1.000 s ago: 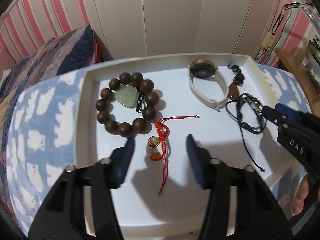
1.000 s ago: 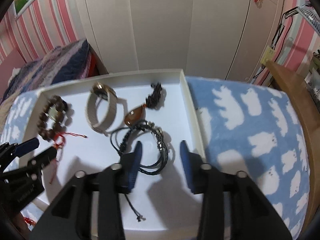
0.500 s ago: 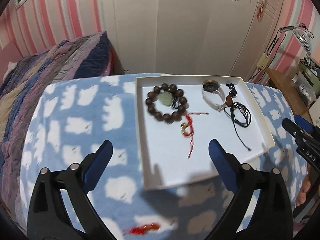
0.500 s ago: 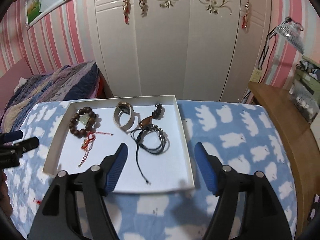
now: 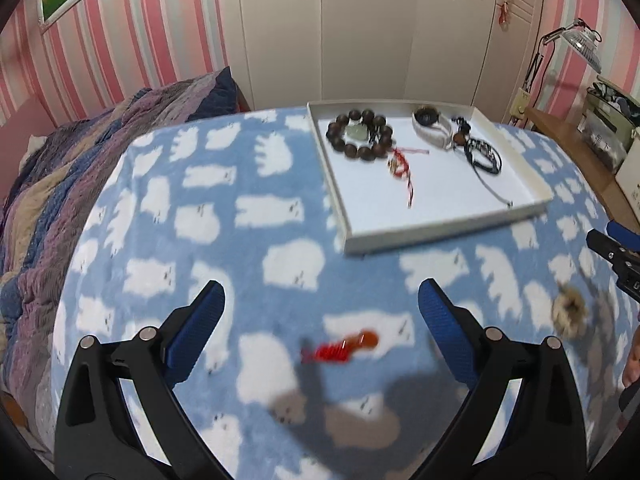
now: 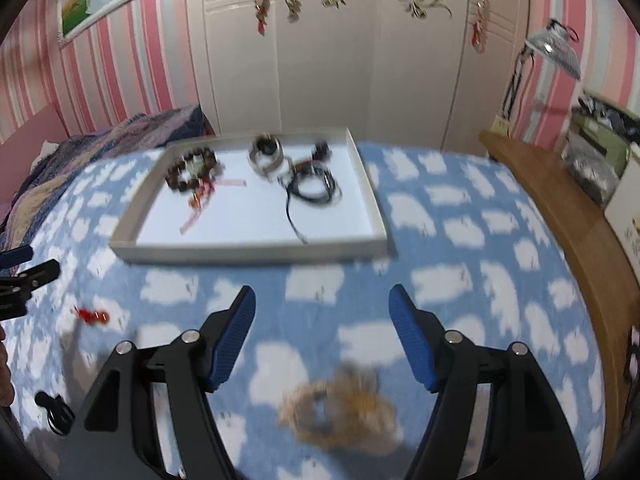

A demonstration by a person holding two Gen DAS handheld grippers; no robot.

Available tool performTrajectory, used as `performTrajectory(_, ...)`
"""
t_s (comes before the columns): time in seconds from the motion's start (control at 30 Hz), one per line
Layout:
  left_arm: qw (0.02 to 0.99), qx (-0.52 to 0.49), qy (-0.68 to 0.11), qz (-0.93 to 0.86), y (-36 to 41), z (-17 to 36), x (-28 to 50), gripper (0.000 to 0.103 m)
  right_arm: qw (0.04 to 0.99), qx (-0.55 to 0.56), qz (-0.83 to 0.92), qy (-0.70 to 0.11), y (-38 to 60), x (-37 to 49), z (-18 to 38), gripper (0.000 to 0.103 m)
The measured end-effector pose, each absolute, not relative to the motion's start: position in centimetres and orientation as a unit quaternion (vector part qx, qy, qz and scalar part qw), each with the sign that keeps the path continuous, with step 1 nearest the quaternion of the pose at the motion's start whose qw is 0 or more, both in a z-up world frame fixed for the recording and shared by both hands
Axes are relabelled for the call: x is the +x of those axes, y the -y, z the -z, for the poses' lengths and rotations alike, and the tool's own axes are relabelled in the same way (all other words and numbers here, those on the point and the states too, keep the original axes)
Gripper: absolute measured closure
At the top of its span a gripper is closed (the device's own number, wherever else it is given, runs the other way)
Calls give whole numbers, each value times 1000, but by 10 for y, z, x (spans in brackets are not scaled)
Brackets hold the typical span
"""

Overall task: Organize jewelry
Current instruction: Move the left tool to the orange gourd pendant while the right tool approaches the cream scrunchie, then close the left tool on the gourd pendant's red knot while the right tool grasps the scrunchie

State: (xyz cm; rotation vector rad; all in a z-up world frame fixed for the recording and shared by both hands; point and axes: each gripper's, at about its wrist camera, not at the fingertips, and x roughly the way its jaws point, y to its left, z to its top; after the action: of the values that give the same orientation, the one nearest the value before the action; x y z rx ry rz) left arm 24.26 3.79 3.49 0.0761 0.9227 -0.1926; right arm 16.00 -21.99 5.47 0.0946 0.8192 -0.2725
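I see a bed covered by a blue blanket (image 5: pixel 248 208) printed with white bear shapes. On it sits a shallow white tray (image 5: pixel 432 232), well ahead of both tools.

Inside the tray, at its far end, lie a bracelet of dark wooden beads (image 5: pixel 359 135) ringed around a pale green pendant (image 5: pixel 356 132), a red cord bracelet (image 5: pixel 401 165) just beside it, a white-strapped watch (image 5: pixel 430 128), and a tangle of black cord bracelets (image 5: pixel 485 156) nearest the tray's right wall. A thin black cord trails from that tangle toward the tray's near edge.

My left gripper (image 5: pixel 321 304) has its blue-padded jaws spread wide and holds nothing. On the blanket between and just below its tips lies a small red knotted charm with an orange bead (image 5: pixel 347 347).

My right gripper (image 6: pixel 322 306) is also parted, a little less widely, and empty. Below it on the blanket rests a blurred tan and gold piece (image 6: pixel 340 408), possibly a beaded bracelet; the smear makes it hard to tell.

Behind the bed stand cream wardrobe doors (image 6: pixel 360 60) and pink striped walls (image 5: pixel 120 48). A wooden desk (image 6: pixel 560 208) with a lamp (image 6: pixel 554 46) runs along the right.
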Motion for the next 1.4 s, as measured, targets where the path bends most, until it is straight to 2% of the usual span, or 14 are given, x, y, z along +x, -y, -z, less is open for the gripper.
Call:
performTrajectory(0.4, 873, 29, -477, 97, -56, -4, 221, 8, 883, 37, 129, -449, 193, 126, -18, 34)
performTrajectory(0.53, 862, 34, -495, 107, -50, 5, 223, 14, 873, 28, 128, -469, 189, 124, -12, 34)
performTrajectory(0.73, 850, 45, -512, 111, -44, 12, 224, 15, 860, 24, 122, -495, 190, 127, -1, 35)
performTrajectory(0.77, 849, 49, -514, 112, -43, 14, 225, 15, 857, 24, 121, -500, 190, 129, 1, 38)
performTrajectory(0.8, 846, 51, -519, 112, -42, 15, 225, 15, 854, 22, 121, -506, 190, 131, 4, 46)
performTrajectory(0.87, 838, 55, -531, 114, -41, 18, 228, 19, 846, 25, 115, -520, 191, 134, 8, 50)
performTrajectory(0.93, 829, 56, -544, 115, -41, 21, 231, 22, 838, 28, 105, -535, 191, 137, 11, 51)
performTrajectory(1.1, 820, 58, -558, 116, -41, 26, 241, 23, 829, 16, 102, -550, 189, 145, 10, 54)
performTrajectory(1.23, 810, 47, -572, 122, -38, 31, 250, 35, 821, 15, 94, -562, 187, 152, 17, 60)
performTrajectory(1.33, 806, 39, -577, 124, -36, 34, 254, 44, 818, 20, 93, -567, 188, 156, 23, 73)
performTrajectory(1.4, 804, 34, -581, 123, -35, 36, 257, 46, 819, 23, 92, -567, 188, 156, 25, 74)
